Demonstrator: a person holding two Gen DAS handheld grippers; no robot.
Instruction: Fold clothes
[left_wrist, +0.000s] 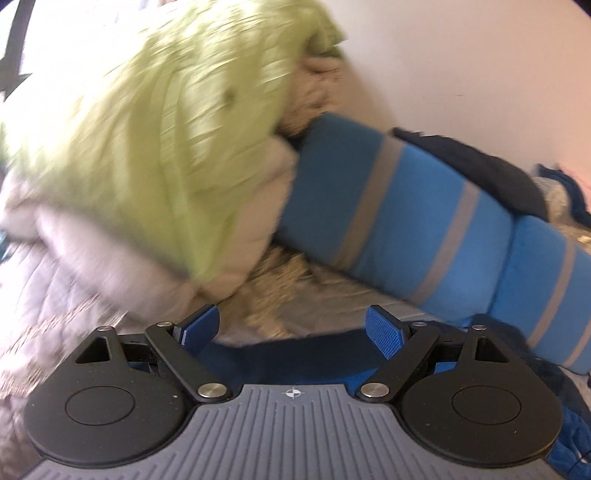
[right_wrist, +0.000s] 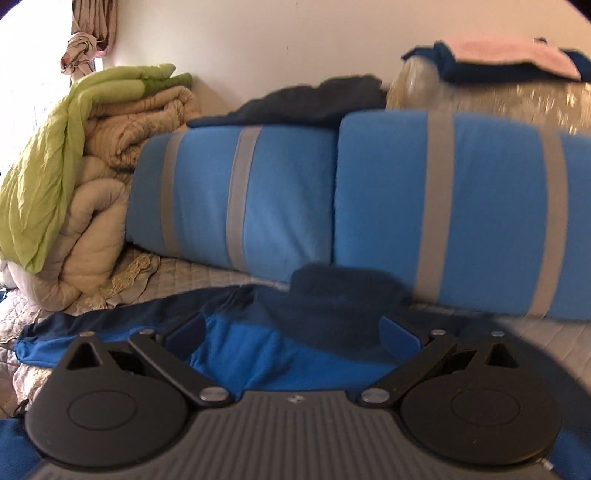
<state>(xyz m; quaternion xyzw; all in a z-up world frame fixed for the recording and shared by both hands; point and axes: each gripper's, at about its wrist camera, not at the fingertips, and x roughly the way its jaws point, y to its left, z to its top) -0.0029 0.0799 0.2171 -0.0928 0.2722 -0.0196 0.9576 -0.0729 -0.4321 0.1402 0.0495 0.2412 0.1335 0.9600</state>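
- While both tools hover low over the bed (right_wrist: 221, 280), a blue garment (right_wrist: 295, 354) lies spread on the quilted cover in front of the two blue striped pillows (right_wrist: 406, 206).
- Left tool (left_wrist: 291, 325): its jaws stand wide apart with nothing pinched between them; a dark edge of the blue garment (left_wrist: 280, 354) shows just beneath them.
- Right tool (right_wrist: 291, 332): its jaws are also spread wide, gripping nothing, with the garment's bright blue body and darker navy part lying below and between the fingers.
- Blue striped pillows: they lean side by side against the white wall (right_wrist: 258, 44), just behind the garment.
- Left of the pillows, a stack of beige quilts (right_wrist: 103, 177) sits with a green sheet (right_wrist: 48, 177) draped over it.
- On top of the pillows rests a dark navy cloth (right_wrist: 303, 99).
- Right of that cloth, behind the pillows, is a shiny clear bag (right_wrist: 480, 96) with a blue and pink fabric (right_wrist: 517, 59) on it.
- Left wrist view is blurred, so finer detail of the quilts cannot be told.
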